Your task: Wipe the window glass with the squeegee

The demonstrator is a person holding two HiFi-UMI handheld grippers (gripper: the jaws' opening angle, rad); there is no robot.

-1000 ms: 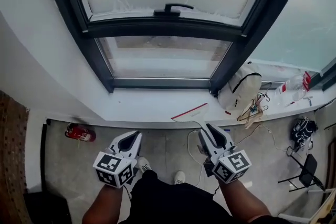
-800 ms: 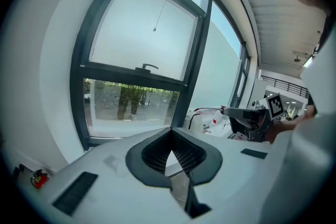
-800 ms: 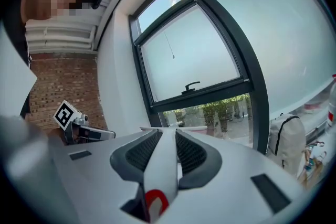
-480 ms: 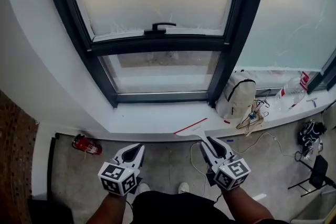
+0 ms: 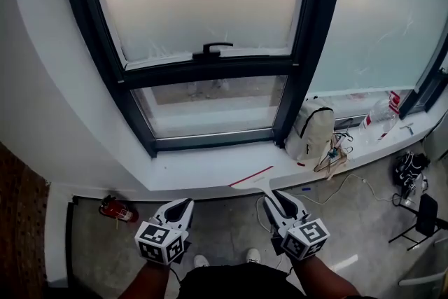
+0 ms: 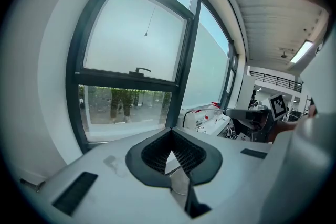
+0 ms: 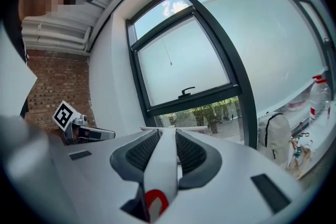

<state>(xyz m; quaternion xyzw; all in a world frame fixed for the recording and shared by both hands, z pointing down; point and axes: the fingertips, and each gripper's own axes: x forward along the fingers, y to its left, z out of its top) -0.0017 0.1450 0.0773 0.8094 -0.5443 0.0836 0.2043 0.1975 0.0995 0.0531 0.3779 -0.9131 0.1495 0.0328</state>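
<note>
Ahead of the right gripper (image 5: 274, 197), which is clenched on the handle of the white squeegee (image 5: 253, 178), the red-edged blade shows just beyond the jaw tips, seen against the sill (image 5: 203, 168). Left gripper (image 5: 183, 205): jaws together, nothing between them. Window glass (image 5: 210, 106): farther ahead of both grippers, apart from the blade.
</note>
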